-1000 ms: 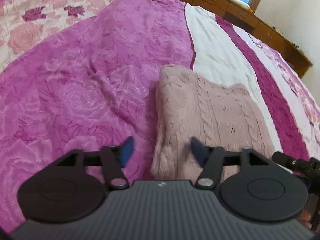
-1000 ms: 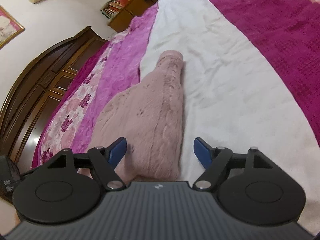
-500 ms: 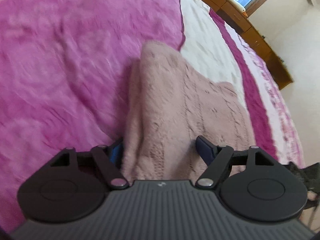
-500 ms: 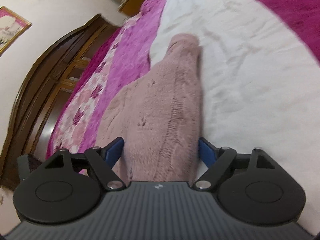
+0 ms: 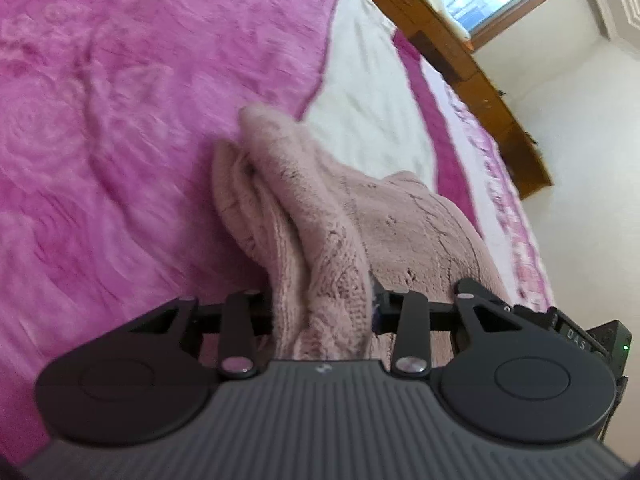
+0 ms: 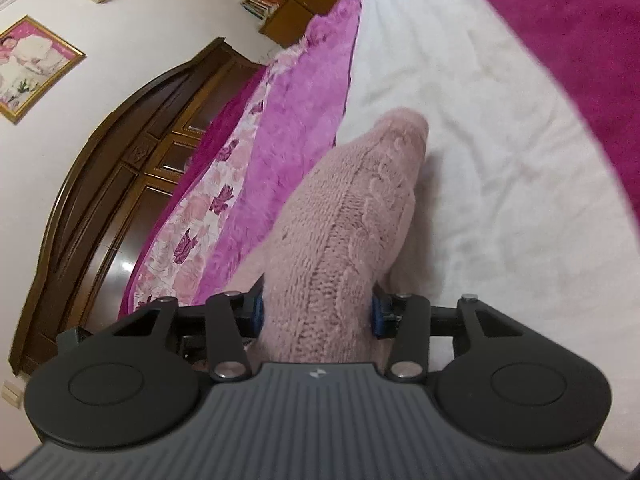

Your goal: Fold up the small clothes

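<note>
A pale pink cable-knit sweater (image 5: 340,216) lies partly folded on the bed. My left gripper (image 5: 322,312) is shut on its near left edge, with a thick bunch of knit squeezed between the fingers and lifted off the bed. My right gripper (image 6: 316,316) is shut on the sweater's (image 6: 352,208) near right edge, also raised. The rolled far end of the sweater rests on the white stripe of the bedspread. The blue pads are mostly hidden by the knit.
The bed is covered by a magenta rose-pattern blanket (image 5: 100,120) and a white and crimson striped spread (image 6: 500,128). A dark wooden headboard (image 6: 120,184) stands at the left of the right wrist view. Wooden cabinets (image 5: 480,76) line the far side under a window.
Both grippers moved in onto the sweater's near edge, closed on it from open, and lifted it. The fabric now bunches up between each pair of fingers.
</note>
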`<act>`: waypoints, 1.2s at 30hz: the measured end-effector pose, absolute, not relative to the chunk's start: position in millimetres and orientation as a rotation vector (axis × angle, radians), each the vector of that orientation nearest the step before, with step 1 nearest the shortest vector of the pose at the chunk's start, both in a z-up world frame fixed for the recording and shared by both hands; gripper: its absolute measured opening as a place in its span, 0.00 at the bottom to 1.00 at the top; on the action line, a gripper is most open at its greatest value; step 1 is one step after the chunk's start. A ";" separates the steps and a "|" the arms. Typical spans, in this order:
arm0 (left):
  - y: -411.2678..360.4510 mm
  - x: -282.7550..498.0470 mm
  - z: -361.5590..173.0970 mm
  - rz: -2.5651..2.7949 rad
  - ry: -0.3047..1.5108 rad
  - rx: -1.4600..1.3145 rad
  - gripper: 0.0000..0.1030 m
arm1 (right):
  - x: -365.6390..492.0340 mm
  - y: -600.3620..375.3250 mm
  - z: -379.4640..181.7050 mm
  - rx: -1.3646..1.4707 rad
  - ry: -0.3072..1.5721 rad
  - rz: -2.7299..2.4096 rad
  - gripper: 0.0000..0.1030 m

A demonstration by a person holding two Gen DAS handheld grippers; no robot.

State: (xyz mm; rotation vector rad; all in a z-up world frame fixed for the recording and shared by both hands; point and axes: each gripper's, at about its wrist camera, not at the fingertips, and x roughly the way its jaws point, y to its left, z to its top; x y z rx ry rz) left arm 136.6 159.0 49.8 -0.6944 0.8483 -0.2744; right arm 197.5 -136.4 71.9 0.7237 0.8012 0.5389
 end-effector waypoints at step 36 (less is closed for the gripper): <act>48.4 -14.3 61.8 -0.195 0.838 -0.201 0.51 | -25.7 -215.2 53.7 0.432 0.733 0.260 0.76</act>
